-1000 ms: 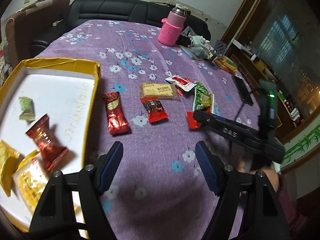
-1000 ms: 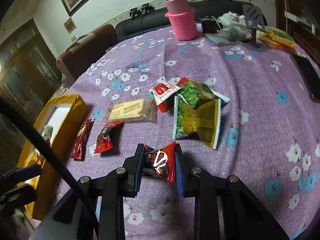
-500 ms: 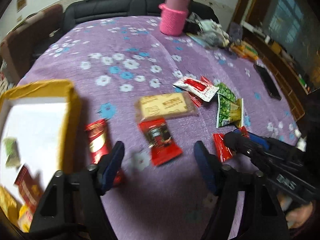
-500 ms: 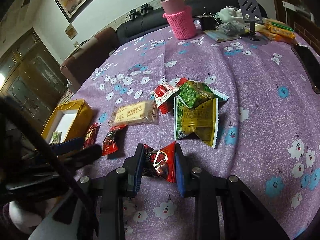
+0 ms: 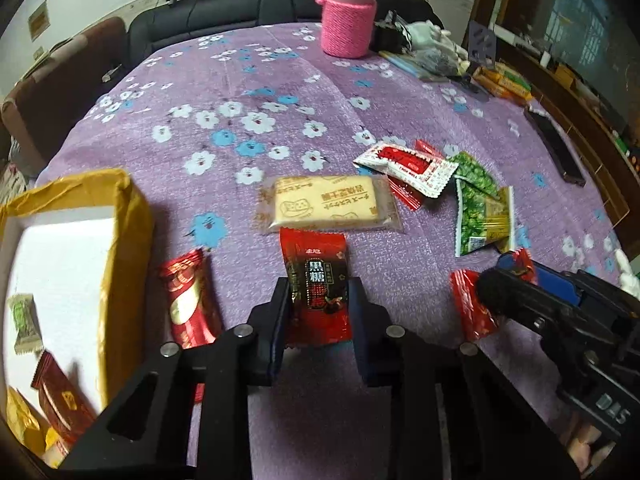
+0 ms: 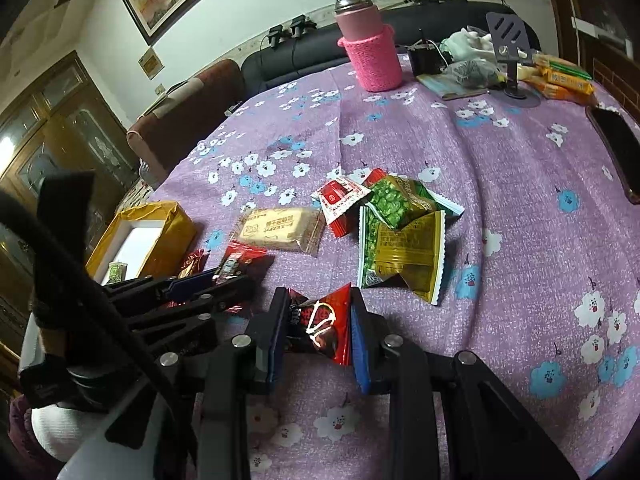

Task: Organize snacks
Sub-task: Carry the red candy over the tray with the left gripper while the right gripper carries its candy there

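On the purple flowered cloth my left gripper [image 5: 319,294] has a red brown-sugar candy packet [image 5: 316,260] between its blue pads; its jaws are closing and the pads touch the packet's sides. My right gripper [image 6: 318,308] is shut on a red-and-black candy packet [image 6: 324,320], low over the cloth, to the right of the left one. A yellow box [image 5: 128,232] with a white inside stands at the left and holds several snacks. A long red packet [image 5: 190,300], a biscuit pack [image 5: 328,204], a white-and-red sachet [image 5: 408,164] and green pea packs [image 5: 480,216] lie loose.
A flask in a pink knitted sleeve [image 5: 348,20] stands at the far side of the table. A dark phone [image 5: 554,148] lies near the right edge. A phone stand [image 6: 512,40], bags and snack bars crowd the far right corner. A black sofa runs behind.
My left gripper swung right from beside the yellow box to the red candy packet and dropped over it, and its jaws narrowed onto it. The right gripper kept still with its packet.
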